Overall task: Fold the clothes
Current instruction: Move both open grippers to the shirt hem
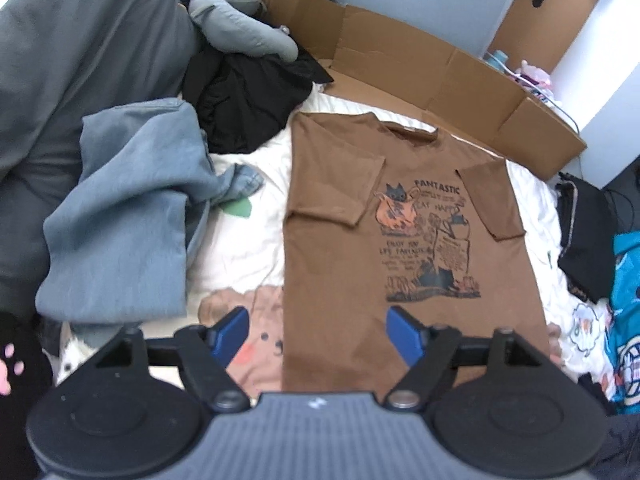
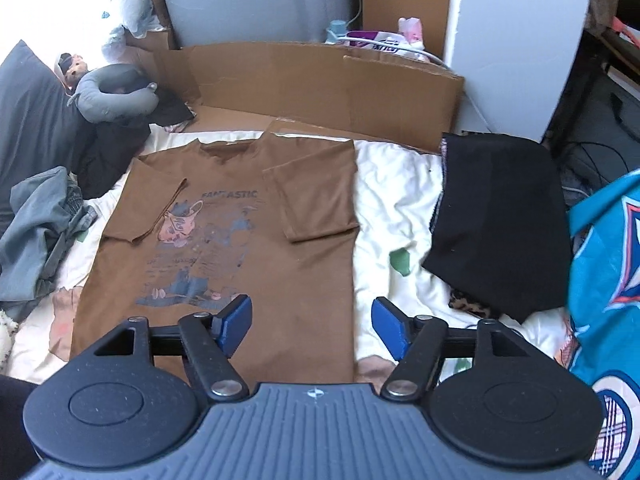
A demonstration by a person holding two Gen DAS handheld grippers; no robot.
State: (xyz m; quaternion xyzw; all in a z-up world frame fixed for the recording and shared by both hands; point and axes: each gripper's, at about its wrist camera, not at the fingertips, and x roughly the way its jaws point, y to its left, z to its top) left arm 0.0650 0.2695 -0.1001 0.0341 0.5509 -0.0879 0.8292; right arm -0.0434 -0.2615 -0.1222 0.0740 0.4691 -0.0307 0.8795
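Both hand-held grippers, left (image 1: 316,334) and right (image 2: 310,324), hover released above brown T-shirt (image 1: 340,264), sleeves folded inward, flat on bed (image 2: 394,196).

A bed covered with a white cartoon-print sheet (image 1: 248,248) carries everything. A brown T-shirt (image 1: 340,264) lies flat at the centre, print up, both sleeves folded inward. At the left of the frame lie a crumpled blue-grey garment (image 1: 120,216) and a heap of black clothing (image 1: 244,96). Flattened cardboard (image 1: 440,76) lies along the far edge. In the right wrist view, a black folded garment (image 2: 500,220) lies at the right.
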